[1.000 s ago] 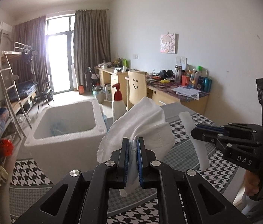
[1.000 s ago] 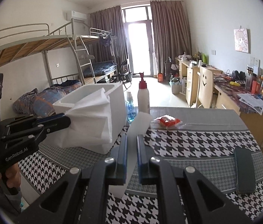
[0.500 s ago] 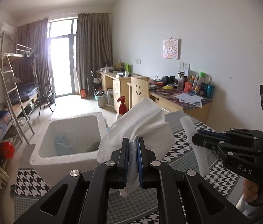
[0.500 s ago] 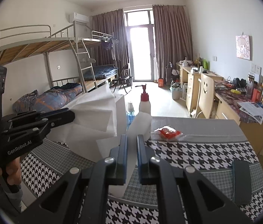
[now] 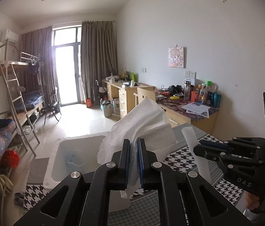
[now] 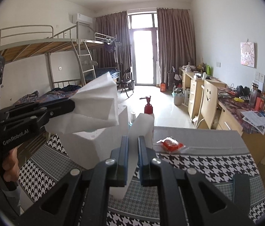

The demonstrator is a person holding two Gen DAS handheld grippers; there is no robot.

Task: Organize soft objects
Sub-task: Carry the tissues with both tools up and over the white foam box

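In the left wrist view, the left hand-held gripper (image 5: 133, 162) is pinched tight on a crumpled white paper towel (image 5: 140, 124). The towel sticks up between the two fingers and a bit hangs down under them. It is held up in the air, just above the near right edge of a white foam box (image 5: 76, 150). The box is open on top, with something pale blue lying inside. The box sits on a tabletop (image 5: 185, 162) with a black and white checked cloth. On the right, the right hand-held gripper (image 5: 198, 148) is pinched on a thin white folded sheet (image 5: 194, 150) that stands almost upright.

In the right wrist view, the right hand-held gripper (image 6: 133, 148) is squeezed shut on the white folded sheet (image 6: 141, 128), which pokes up between its fingers. On the left, the left hand-held gripper (image 6: 72, 105) holds the paper towel (image 6: 98, 105) above the foam box (image 6: 102, 139). A pump bottle with a red top (image 6: 148, 107) stands behind the sheet. A small red packet (image 6: 171, 143) lies on the tabletop (image 6: 207, 162) to the right. A flat dark thing (image 6: 242, 188) lies near the right edge.
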